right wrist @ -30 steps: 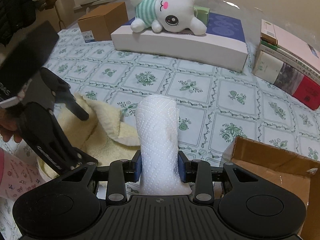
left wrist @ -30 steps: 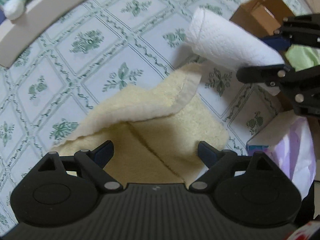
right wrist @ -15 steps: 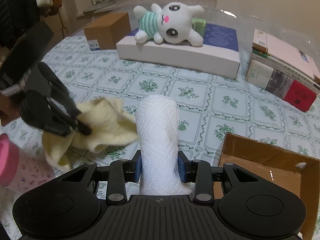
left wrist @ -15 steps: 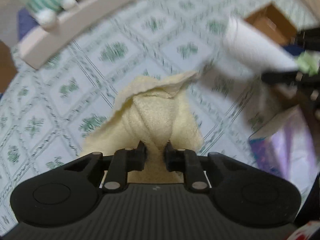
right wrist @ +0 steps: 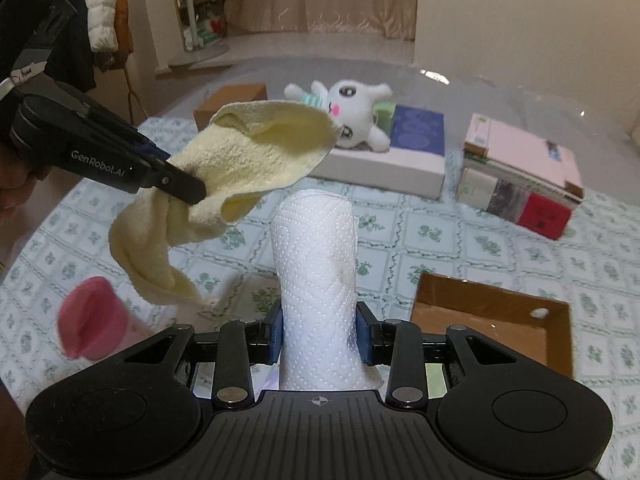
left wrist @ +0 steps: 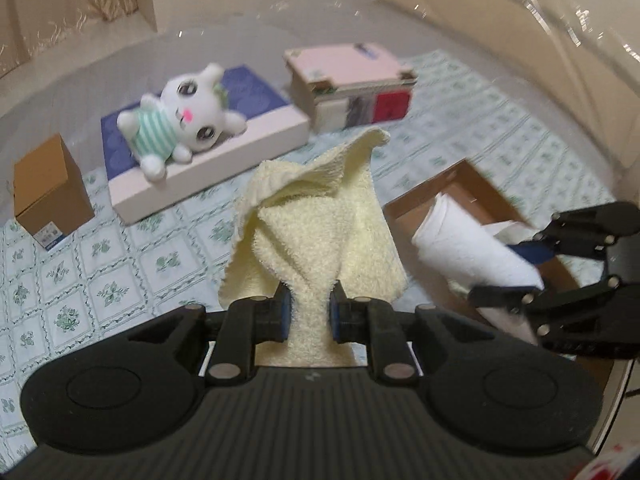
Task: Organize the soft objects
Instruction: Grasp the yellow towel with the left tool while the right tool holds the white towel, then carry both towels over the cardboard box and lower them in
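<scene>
left gripper [left wrist: 307,312] is clamped on a yellow towel [left wrist: 320,224], lifted off the table [left wrist: 120,272]. right gripper [right wrist: 318,338] holds a paper towel roll [right wrist: 316,272], long axis pointing forward. the cardboard box [right wrist: 492,320] lies just right of it, nearer this gripper.

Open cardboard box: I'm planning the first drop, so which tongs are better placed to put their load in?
Right. The right tongs hold the paper towel roll near the open cardboard box; the left tongs hold the yellow towel farther off.
</scene>
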`<state>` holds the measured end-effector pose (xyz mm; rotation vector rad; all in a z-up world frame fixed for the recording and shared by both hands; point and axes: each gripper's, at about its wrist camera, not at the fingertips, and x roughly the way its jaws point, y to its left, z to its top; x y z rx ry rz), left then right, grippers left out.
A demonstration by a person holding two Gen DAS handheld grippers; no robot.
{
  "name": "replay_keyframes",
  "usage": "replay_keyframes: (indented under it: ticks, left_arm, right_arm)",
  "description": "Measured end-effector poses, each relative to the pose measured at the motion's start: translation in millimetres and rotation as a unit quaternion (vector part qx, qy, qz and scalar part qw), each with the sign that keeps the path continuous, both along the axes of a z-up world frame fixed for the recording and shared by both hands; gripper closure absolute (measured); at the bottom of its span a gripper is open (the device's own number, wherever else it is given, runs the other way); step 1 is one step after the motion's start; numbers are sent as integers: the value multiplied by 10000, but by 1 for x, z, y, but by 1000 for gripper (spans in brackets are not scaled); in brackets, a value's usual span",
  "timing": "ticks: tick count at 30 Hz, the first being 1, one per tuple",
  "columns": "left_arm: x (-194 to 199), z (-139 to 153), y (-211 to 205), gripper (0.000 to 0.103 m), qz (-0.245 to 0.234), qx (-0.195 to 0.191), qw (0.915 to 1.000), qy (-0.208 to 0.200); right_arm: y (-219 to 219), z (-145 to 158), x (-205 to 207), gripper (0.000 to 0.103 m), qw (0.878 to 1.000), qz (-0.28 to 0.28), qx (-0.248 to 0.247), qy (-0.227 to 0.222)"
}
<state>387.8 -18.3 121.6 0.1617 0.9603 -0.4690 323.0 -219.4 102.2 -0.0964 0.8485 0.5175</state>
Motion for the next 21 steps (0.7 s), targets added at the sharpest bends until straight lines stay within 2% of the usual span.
replay_keyframes:
  ticks: [5,12,16,21]
  left_arm:
    - [-48,21,-11,87,64,-258,9994,-238]
    - [-114,31,-11,87,446,-804,9942,-553]
    - [-147,29,-13,87,623,-1012,9902,-731]
    - [-173,17,-21,87,683,-1302,9866,-713]
  right_arm:
    - [-14,20,-37,67,9997,-200,88,-138]
    - [-45,28,-87,67,9964,-718,378,-239]
    - [-72,27,-118,67,9919,-1084,598,-288]
    - [-108,20,-154,67,9848,-1523,782,-293]
